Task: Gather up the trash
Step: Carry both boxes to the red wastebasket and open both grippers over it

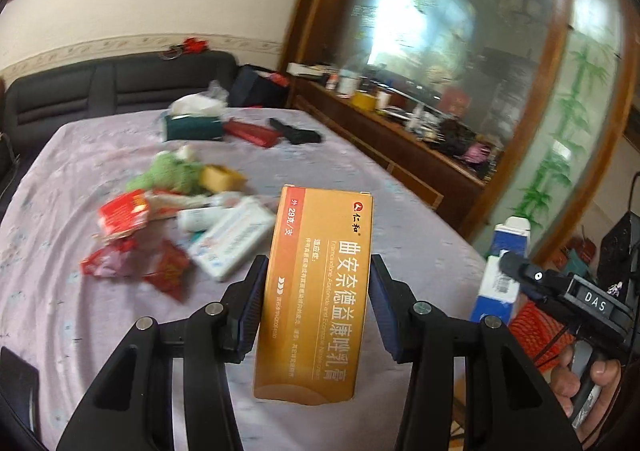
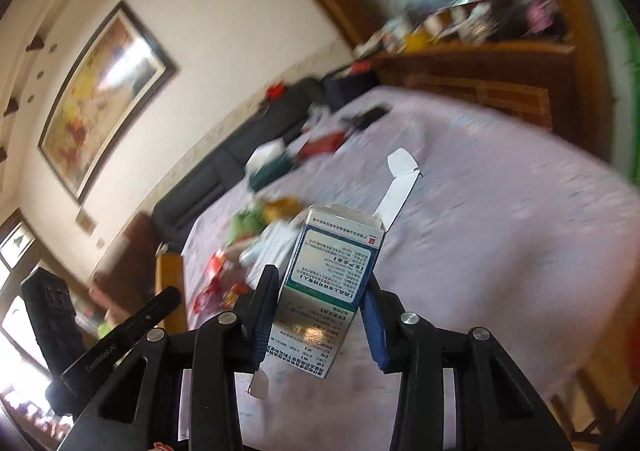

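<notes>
My left gripper is shut on an orange medicine carton, which stands upright between the pads above the table. My right gripper is shut on a blue, white and green carton whose top flap hangs open. The left wrist view also shows that carton at the right, off the table's edge, with a hand on the gripper's handle. A blurred heap of wrappers and small boxes lies on the lilac tablecloth, ahead and to the left of both grippers.
A green tissue box, a red packet and a black object lie at the table's far end. Behind it stands a dark sofa. A cluttered wooden sideboard with a mirror runs along the right.
</notes>
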A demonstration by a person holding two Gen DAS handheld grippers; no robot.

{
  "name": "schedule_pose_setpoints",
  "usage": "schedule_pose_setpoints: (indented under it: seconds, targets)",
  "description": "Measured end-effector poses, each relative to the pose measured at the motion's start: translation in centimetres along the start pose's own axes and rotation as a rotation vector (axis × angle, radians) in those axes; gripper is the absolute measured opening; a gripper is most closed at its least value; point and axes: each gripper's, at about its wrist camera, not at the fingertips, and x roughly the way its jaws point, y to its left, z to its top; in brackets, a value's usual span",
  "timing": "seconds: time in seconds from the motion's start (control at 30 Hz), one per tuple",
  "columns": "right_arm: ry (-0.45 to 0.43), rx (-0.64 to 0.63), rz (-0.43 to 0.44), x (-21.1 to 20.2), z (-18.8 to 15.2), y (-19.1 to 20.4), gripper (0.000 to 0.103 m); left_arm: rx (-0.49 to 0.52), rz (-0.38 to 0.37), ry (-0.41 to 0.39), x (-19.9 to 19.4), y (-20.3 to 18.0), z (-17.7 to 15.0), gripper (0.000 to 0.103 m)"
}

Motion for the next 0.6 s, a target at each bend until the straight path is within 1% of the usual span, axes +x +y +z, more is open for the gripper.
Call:
schedule_pose_setpoints:
  seconds: [0.03,0.1,0.17,0.3,0.4,0.5,0.6]
  targets:
    - [-0.027,0.006,-0.011,-1.4,0.2,-0.7,0.042,0.012,-0.018,-0.002,0.0,-1.1,0.1,0.048]
    - [-0.086,0.011,-0.068,-4.4,0.6,-2.2,0.042,0.047,-0.066,-0.005,0.1,-4.1,0.1,0.048]
    - [-0.155,0.016,-0.143,-8.0,0.7,-4.1,0.042,0.077,-0.112,-0.003,0.4,-6.7,0.1,0.048]
    - [-0.255,0.077,-0.291,-14.4,0.6,-8.8,0.042,0.131,-0.245,0.036,1.8,-12.6,0.1,0.048]
    - [-0.304,0.134,-0.362,-18.2,0.5,-12.1,0.042,0.168,-0.362,0.065,2.8,-17.1,-0.3,0.048]
    - [-0.333,0.154,-0.456,-21.0,0.2,-14.8,0.043,0.206,-0.473,0.083,4.3,-21.4,-0.6,0.048]
    - [-0.324,0.145,-0.542,-22.7,0.0,-16.9,0.043,0.231,-0.563,0.148,6.3,-25.8,-1.2,0.048]
